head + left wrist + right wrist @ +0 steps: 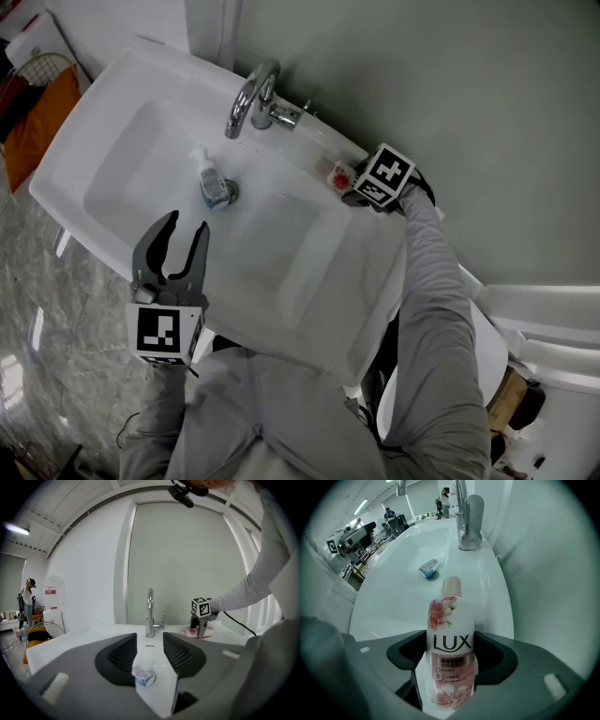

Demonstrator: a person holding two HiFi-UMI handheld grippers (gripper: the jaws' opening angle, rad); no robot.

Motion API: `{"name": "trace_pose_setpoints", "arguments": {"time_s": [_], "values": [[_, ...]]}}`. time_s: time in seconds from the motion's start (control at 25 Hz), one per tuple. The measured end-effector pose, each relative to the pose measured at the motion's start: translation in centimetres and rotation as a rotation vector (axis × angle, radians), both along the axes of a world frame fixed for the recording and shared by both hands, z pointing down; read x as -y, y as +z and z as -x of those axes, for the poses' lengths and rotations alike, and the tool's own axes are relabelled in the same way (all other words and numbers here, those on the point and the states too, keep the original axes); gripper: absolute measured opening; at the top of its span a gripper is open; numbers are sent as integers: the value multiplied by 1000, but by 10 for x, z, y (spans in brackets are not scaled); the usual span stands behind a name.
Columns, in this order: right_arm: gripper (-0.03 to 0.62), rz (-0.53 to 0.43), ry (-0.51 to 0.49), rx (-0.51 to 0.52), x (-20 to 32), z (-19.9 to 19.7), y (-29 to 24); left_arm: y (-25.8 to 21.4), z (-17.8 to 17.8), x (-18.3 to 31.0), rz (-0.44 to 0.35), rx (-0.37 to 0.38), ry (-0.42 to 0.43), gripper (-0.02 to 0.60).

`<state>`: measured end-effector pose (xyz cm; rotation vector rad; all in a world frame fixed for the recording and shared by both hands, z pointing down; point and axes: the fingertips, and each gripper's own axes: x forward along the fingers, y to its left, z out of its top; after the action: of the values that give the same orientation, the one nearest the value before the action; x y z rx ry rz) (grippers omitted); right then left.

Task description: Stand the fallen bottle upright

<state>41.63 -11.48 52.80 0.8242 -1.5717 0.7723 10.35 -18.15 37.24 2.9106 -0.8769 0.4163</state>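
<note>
Your right tool [450, 645] is pinching the pink LUX bottle [451, 653] across its label, with one jaw on either side of the body. The bottle seems to lie label-up on the back ledge of the white sink [122, 103], its cap pointing toward the chrome faucet [253, 98]. In the head view this pair sits right of centre, just right of the faucet. Your left tool [186, 225] hangs over the near rim of the sink at lower left of that view, its jaws spread wide with nothing between them. Through that gap, in the left gripper view, you see a small clear bottle with a blue label [143, 676] lying on its side in the basin by the drain, well apart from both tools
</note>
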Motion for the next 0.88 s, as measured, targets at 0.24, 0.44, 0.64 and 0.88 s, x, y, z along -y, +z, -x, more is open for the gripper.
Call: {"name": "trace_pose_setpoints", "arguments": {"time_s": [0.24, 0.44, 0.64, 0.88], "values": [[316, 20, -16, -20, 1, 5, 3, 2, -4, -2, 9, -4, 3, 183], [325, -30, -24, -80, 3, 9, 18, 3, -11, -3, -17, -15, 19, 183], [336, -57, -27, -129, 6, 7, 21, 0, -6, -3, -9, -6, 5, 183], [336, -89, -18, -125, 6, 7, 20, 2, -3, -6, -34, -5, 11, 183]]}}
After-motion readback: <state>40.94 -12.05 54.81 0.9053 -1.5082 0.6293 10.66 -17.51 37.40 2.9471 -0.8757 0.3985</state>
